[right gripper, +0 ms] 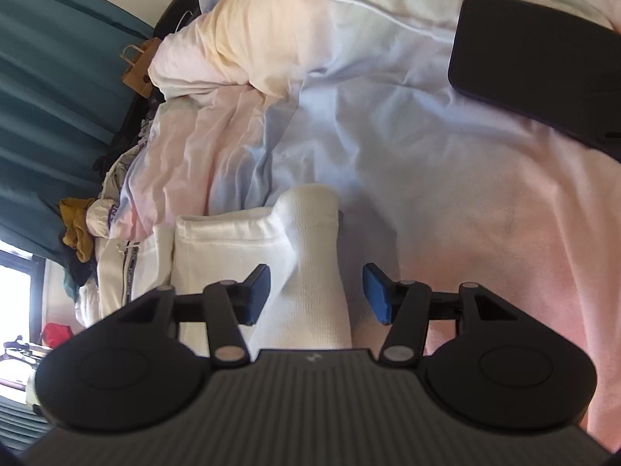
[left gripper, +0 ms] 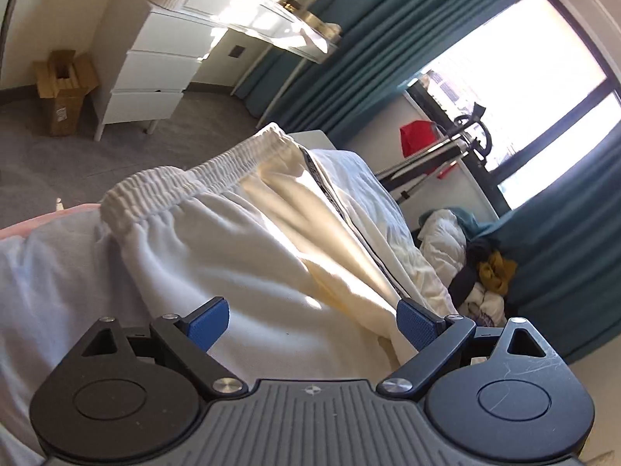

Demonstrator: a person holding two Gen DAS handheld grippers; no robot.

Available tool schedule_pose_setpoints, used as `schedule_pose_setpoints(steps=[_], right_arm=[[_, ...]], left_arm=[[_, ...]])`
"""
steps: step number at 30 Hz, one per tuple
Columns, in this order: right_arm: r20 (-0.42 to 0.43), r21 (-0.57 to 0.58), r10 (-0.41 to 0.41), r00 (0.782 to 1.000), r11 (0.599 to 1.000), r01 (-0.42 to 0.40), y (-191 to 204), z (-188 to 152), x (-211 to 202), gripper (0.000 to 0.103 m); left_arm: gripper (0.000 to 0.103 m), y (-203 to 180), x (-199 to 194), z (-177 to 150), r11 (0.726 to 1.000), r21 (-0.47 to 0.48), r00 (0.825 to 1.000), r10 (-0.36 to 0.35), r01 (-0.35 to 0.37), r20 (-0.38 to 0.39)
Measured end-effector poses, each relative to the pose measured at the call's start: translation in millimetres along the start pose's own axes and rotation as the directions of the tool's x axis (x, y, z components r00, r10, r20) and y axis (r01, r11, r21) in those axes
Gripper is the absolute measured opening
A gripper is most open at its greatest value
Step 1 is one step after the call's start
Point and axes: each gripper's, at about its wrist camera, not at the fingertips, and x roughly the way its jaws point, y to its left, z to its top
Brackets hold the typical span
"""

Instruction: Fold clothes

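Pants [left gripper: 240,240] white, spread on bed [left gripper: 50,272], elastic waistband [left gripper: 194,174] toward far edge, dark side stripe [left gripper: 349,209] along leg. Left tool [left gripper: 312,324] over pants, jaws wide, pads clear of fabric, holding nothing. Right tool [right gripper: 316,295] jaws part open; ribbed cuff [right gripper: 310,256] lies between pads, neither pad pressing it. Black phone [right gripper: 543,70] on bed, well apart. Clothes pile [left gripper: 485,272] beside curtain [left gripper: 562,291].
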Motion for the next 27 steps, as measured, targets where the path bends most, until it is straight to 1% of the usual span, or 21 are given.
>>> schedule_pose_setpoints(steps=[1,2,3,4,5,6,7,8,11,12,14,16,18,19,20,21,22,23,25,27], right_arm=[[-0.003,0.000,-0.003,1.000,1.000,0.003,1.1,-0.7,4.0,0.049],[-0.011,0.004,-0.003,1.000,1.000,0.003,1.6,-1.3,8.5,0.039],[-0.020,0.014,-0.001,1.000,1.000,0.001,1.4,-1.4,11.9,0.026],[-0.027,0.025,0.002,1.000,1.000,-0.001,1.0,-1.5,15.1,0.022],[-0.032,0.031,0.018,0.999,0.999,-0.017,1.6,-1.5,16.4,0.012],[-0.027,0.015,0.037,0.999,0.999,-0.037,4.7,-1.2,16.1,0.006],[-0.004,-0.011,0.043,0.999,0.999,-0.043,9.1,-1.4,13.2,0.006],[0.028,-0.027,0.068,0.997,0.997,-0.067,13.4,-1.1,7.9,0.006],[0.111,-0.057,0.162,0.981,0.986,-0.156,24.5,-1.4,-9.8,0.005],[0.137,-0.078,0.183,0.974,0.982,-0.174,28.6,-2.3,-15.9,0.005],[0.162,-0.106,0.201,0.966,0.977,-0.186,34.8,-3.5,-21.7,0.005],[0.160,-0.099,0.204,0.966,0.977,-0.190,36.1,-3.4,-21.4,0.005],[0.155,-0.080,0.201,0.967,0.978,-0.191,35.6,-2.9,-18.9,0.005],[0.154,-0.077,0.201,0.967,0.979,-0.191,36.1,-2.5,-18.0,0.005],[0.154,-0.076,0.201,0.967,0.979,-0.191,36.9,-2.1,-17.3,0.005],[0.154,-0.079,0.207,0.966,0.977,-0.197,38.2,-2.0,-17.2,0.005],[0.154,-0.088,0.218,0.964,0.975,-0.206,39.6,-2.3,-17.3,0.005],[0.152,-0.098,0.234,0.960,0.970,-0.221,41.4,-2.5,-17.8,0.005],[0.151,-0.121,0.266,0.952,0.961,-0.249,44.5,-4.0,-22.0,0.005],[0.163,-0.128,0.299,0.940,0.951,-0.280,44.7,-2.3,-30.2,0.005]], left_arm=[[0.095,7.1,-2.9,4.6,1.000,-0.025,1.000,0.017,-0.017,-0.001],[0.095,13.8,-4.2,7.7,0.999,-0.041,1.000,0.030,-0.030,-0.006],[0.095,20.6,-5.5,10.7,0.997,-0.056,0.999,0.043,-0.043,-0.012],[0.095,27.4,-6.2,13.2,0.996,-0.069,0.998,0.058,-0.059,-0.017],[0.095,34.5,-5.7,14.4,0.994,-0.075,0.997,0.079,-0.080,-0.020],[0.095,41.5,-4.1,15.5,0.992,-0.082,0.995,0.098,-0.100,-0.025],[0.095,48.4,0.5,16.3,0.989,-0.095,0.993,0.112,-0.115,-0.038],[0.094,56.2,5.9,17.3,0.985,-0.122,0.991,0.114,-0.121,-0.063],[0.088,78.7,25.5,20.1,0.967,-0.234,0.987,0.063,-0.097,-0.150],[0.086,83.2,32.9,21.7,0.962,-0.257,0.985,0.052,-0.094,-0.167],[0.082,89.9,44.5,23.7,0.952,-0.288,0.981,0.047,-0.101,-0.188],[0.074,94.9,54.1,24.8,0.945,-0.304,0.976,0.058,-0.122,-0.211],[0.058,97.5,55.6,26.2,0.941,-0.315,0.976,0.058,-0.124,-0.211],[0.053,98.4,53.5,26.8,0.940,-0.323,0.978,0.043,-0.108,-0.202],[0.038,99.5,50.8,26.9,0.937,-0.337,0.981,0.026,-0.090,-0.190],[0.018,101.0,46.8,25.8,0.929,-0.363,0.986,0.006,-0.068,-0.168],[0.010,102.1,43.2,25.5,0.922,-0.383,0.989,-0.009,-0.050,-0.151],[0.004,101.1,40.3,27.8,0.922,-0.386,0.990,-0.019,-0.037,-0.141],[0.003,92.6,28.5,33.4,0.934,-0.357,0.993,-0.068,0.029,-0.097],[0.002,84.8,9.3,36.7,0.938,-0.340,0.994,-0.088,0.063,-0.059]])
